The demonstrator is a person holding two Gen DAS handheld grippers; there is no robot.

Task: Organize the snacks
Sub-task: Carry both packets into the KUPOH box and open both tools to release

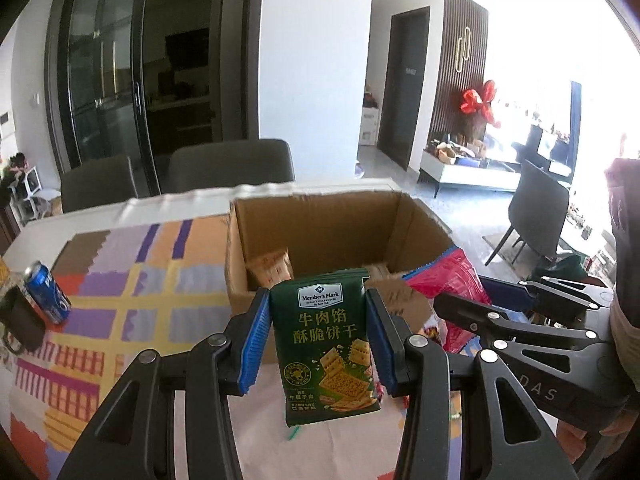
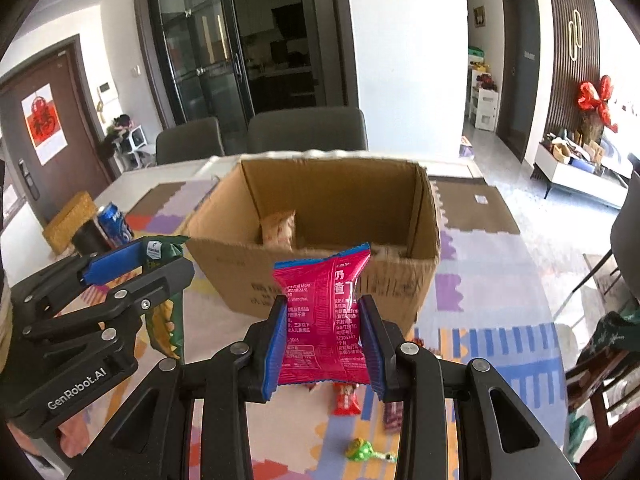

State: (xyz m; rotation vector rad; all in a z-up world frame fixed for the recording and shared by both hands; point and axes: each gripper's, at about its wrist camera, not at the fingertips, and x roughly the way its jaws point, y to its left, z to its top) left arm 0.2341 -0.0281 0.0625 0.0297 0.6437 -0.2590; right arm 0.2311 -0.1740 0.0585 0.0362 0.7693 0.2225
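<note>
My left gripper is shut on a green cracker packet, held upright above the table just in front of the open cardboard box. My right gripper is shut on a pink snack packet, likewise lifted in front of the box. A tan snack packet leans inside the box at its left. In the right wrist view the left gripper with the green packet shows at the left. In the left wrist view the right gripper and pink packet show at the right.
A patterned cloth covers the table. A blue drink can stands at the left beside a dark object. Small loose snacks and a green wrapped candy lie on the cloth near me. Chairs stand behind the table.
</note>
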